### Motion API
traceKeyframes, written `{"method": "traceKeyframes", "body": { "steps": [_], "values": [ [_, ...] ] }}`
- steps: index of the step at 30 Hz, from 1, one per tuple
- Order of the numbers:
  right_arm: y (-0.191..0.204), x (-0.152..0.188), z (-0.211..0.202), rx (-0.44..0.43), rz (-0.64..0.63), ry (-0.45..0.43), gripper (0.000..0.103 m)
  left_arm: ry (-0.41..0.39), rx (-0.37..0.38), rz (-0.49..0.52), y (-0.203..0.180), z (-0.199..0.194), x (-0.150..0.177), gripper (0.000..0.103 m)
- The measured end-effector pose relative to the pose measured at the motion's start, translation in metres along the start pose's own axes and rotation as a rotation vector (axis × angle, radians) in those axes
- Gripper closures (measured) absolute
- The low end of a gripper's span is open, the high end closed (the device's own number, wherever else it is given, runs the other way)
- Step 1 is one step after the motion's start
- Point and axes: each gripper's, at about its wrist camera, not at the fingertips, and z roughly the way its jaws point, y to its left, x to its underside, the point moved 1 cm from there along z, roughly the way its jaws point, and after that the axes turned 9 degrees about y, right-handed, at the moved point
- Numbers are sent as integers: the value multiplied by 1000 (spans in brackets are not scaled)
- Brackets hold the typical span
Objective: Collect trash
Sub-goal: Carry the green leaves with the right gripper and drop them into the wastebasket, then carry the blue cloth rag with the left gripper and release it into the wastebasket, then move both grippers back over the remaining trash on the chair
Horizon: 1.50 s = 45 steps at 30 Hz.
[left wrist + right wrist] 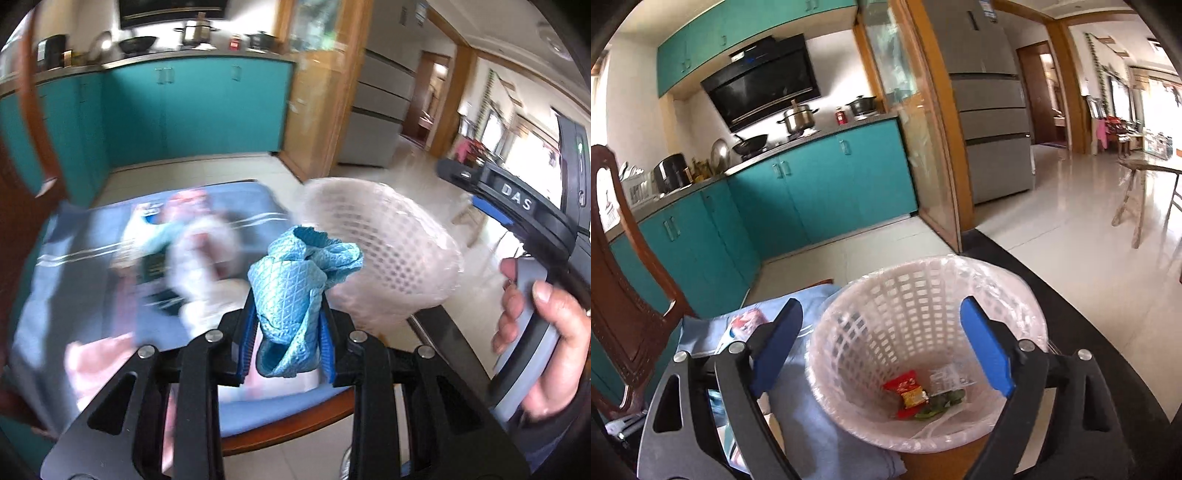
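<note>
My left gripper (286, 325) is shut on a crumpled light blue quilted cloth (295, 280) and holds it above the table, just left of the white mesh trash basket (384, 240). In the right wrist view my right gripper (882, 343) is open and empty, its blue pads (988, 350) spread over the basket (923, 295). The basket is lined with clear plastic and holds a red wrapper (905, 389), a green scrap (942, 400) and a clear wrapper (947, 376). Blurred wrappers and white paper (184, 243) lie on the blue tablecloth (92, 295).
A dark wooden chair (624, 295) stands at the table's left. Teal kitchen cabinets (820, 184) run behind, a grey fridge (990, 122) to the right. A wooden stool (1137, 192) stands on the tiled floor at far right. The right hand and its gripper body (535, 229) show at the left view's right edge.
</note>
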Motion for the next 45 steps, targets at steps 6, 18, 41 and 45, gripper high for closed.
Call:
{"method": "traceKeyframes", "body": {
  "steps": [6, 18, 41, 45],
  "values": [
    [-30, -6, -9, 30, 96, -40, 18, 40, 96, 18, -65, 50, -50, 67],
    [-24, -5, -6, -13, 77, -9, 18, -45, -57, -13, -31, 8, -40, 13],
    [140, 77, -15, -194, -326, 181, 18, -73, -179, -223, 105, -68, 56, 6],
    [144, 80, -11, -186, -340, 188, 18, -75, -180, -221, 106, -68, 57, 6]
  ]
}}
